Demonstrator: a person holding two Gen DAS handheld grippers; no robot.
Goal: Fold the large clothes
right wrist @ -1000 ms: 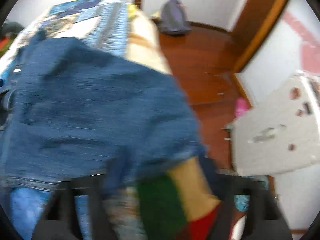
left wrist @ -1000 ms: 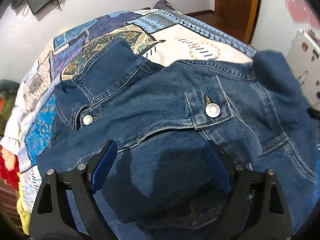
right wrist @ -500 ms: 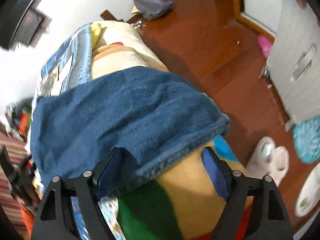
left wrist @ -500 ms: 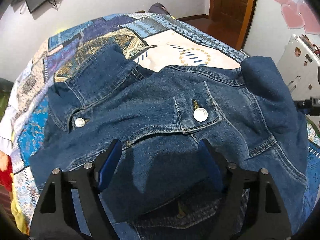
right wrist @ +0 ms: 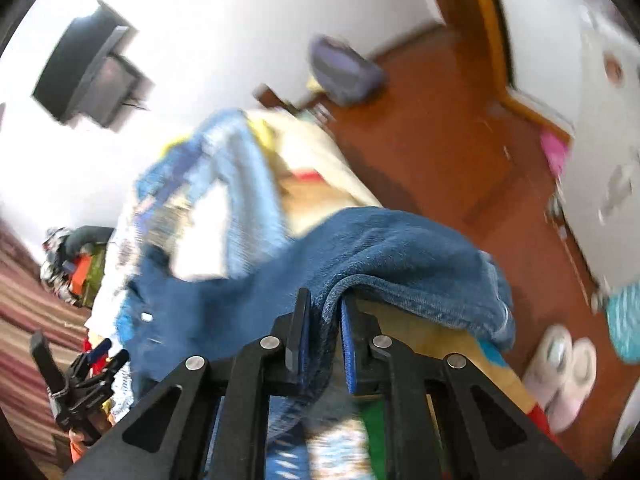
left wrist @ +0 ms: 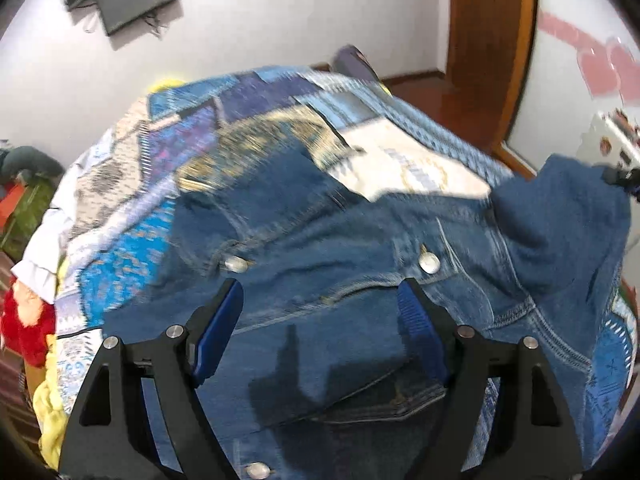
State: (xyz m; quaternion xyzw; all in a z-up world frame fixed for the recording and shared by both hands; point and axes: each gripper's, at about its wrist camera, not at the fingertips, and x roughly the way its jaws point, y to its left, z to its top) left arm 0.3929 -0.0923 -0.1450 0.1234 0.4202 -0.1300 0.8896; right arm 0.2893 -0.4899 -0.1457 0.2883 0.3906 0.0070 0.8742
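One denim jacket (left wrist: 360,248) lay on one bed (left wrist: 400,160): right tool (right wrist: 324,320) clamped its sleeve edge, left tool (left wrist: 320,320) spread apart above, three snaps visible ahead.

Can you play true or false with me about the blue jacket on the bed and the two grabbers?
1. The right gripper pinches the denim jacket. True.
2. The left gripper squeezes the jacket too. False: its jaws stand apart above the denim.
3. The jacket lies on a patchwork bedspread. True.
4. The jacket is red. False: it is blue.
5. The floor is reddish-brown. True.
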